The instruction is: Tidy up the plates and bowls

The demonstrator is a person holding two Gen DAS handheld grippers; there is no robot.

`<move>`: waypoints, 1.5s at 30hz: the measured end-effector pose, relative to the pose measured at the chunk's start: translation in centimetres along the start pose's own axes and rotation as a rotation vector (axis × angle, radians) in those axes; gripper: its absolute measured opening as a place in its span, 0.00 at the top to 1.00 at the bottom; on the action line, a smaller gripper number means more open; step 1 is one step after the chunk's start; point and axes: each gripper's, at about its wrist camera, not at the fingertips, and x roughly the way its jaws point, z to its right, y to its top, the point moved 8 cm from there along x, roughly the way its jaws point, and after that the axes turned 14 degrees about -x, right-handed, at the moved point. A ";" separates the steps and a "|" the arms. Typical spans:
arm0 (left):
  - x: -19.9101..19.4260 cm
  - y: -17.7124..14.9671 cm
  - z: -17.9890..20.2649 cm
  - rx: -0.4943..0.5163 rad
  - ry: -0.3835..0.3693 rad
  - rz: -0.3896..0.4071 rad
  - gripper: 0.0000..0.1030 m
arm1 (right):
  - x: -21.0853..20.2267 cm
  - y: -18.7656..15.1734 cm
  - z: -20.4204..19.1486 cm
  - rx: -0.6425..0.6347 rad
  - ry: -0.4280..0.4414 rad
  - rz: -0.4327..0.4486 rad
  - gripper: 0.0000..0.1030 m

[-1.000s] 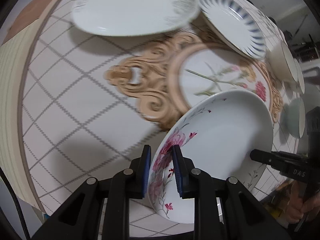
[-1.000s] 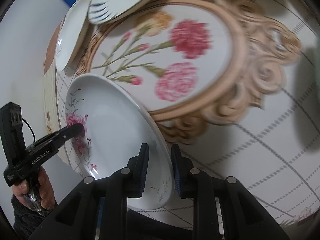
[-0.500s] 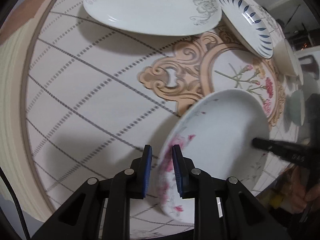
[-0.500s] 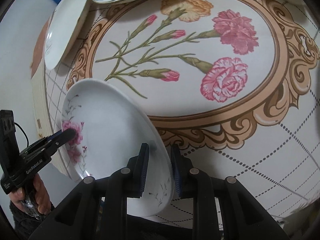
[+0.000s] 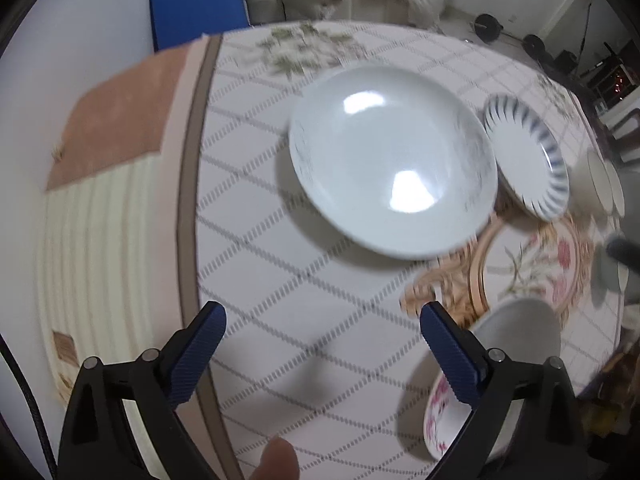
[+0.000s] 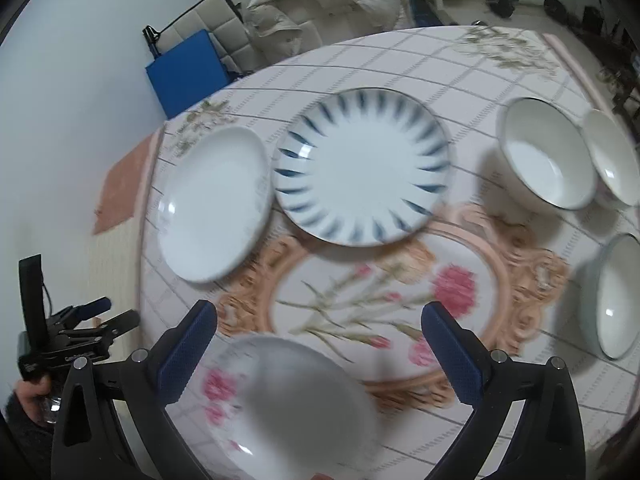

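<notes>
Left wrist: left gripper (image 5: pixel 322 330) spread wide, empty; floral plate (image 5: pixel 500 360) low right, just beside right finger; white plate (image 5: pixel 390 180) ahead.

Right wrist: right gripper (image 6: pixel 319 328) spread wide, empty; floral plate (image 6: pixel 288 400) directly below, between fingers; nearer this hand.

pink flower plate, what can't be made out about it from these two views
- Left wrist view: the pink flower plate is half hidden behind the left gripper finger.
- Right wrist view: the plate's near rim is cut off by the bottom edge and smeared by motion blur, so its flower pattern is unclear, as is whether it lies flat on the table.
</notes>
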 end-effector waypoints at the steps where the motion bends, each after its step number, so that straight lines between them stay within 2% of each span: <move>1: -0.1 0.9 0.0 -0.010 0.002 0.009 0.03 | 0.0 0.2 0.2 0.005 0.026 -0.018 0.00; 6: 0.9 4.8 -0.3 -0.057 0.002 0.018 0.03 | 6.1 0.7 -2.2 0.133 0.204 -0.174 0.01; 8: 1.6 6.6 -0.5 -0.055 0.025 0.018 0.04 | 8.6 0.9 -2.3 0.196 0.259 -0.204 0.02; 11: 2.8 9.7 -0.3 -0.058 0.010 0.002 0.04 | 11.6 1.6 -2.4 0.266 0.304 -0.226 0.04; 16: 5.8 13.6 0.9 -0.011 -0.045 -0.070 0.10 | 14.3 2.7 -3.3 0.318 0.303 -0.220 0.04; 17: 6.6 14.2 1.3 0.009 -0.054 -0.092 0.15 | 14.7 2.7 -3.5 0.330 0.307 -0.219 0.05; 19: 8.1 14.9 2.0 0.049 -0.068 -0.138 0.19 | 15.4 2.8 -3.9 0.354 0.311 -0.214 0.12; 21: 9.5 15.6 2.5 0.092 -0.067 -0.168 0.24 | 15.9 3.1 -4.3 0.380 0.309 -0.200 0.14; 23: 10.8 16.1 2.9 0.130 -0.065 -0.195 0.35 | 16.2 3.4 -4.8 0.405 0.313 -0.186 0.24; 24: 11.2 16.3 3.0 0.143 -0.068 -0.204 0.36 | 16.1 3.2 -4.7 0.408 0.313 -0.186 0.28; 26: 11.8 16.4 3.4 0.155 -0.081 -0.221 0.48 | 16.7 3.3 -5.3 0.417 0.314 -0.187 0.36; 27: 11.8 16.6 3.7 0.167 -0.084 -0.214 0.50 | 17.0 3.3 -5.6 0.420 0.311 -0.186 0.42; 29: 11.9 16.6 4.5 0.197 -0.104 -0.219 0.64 | 17.1 4.1 -5.8 0.418 0.313 -0.186 0.50; 31: 11.7 16.5 5.1 0.218 -0.109 -0.213 0.65 | 17.6 4.1 -6.2 0.404 0.285 -0.197 0.61; 33: 11.6 16.5 5.1 0.219 -0.111 -0.197 0.66 | 17.9 4.4 -6.1 0.389 0.249 -0.203 0.66; 36: 11.1 16.5 4.7 0.211 -0.110 -0.169 0.73 | 17.9 4.2 -5.6 0.400 0.221 -0.201 0.82; 38: 10.7 16.1 4.2 0.201 -0.120 -0.166 0.77 | 17.7 4.0 -5.1 0.408 0.217 -0.190 0.84; 45: 9.6 13.9 2.7 0.178 -0.121 -0.135 0.80 | 16.6 3.8 -4.9 0.353 0.208 -0.179 0.84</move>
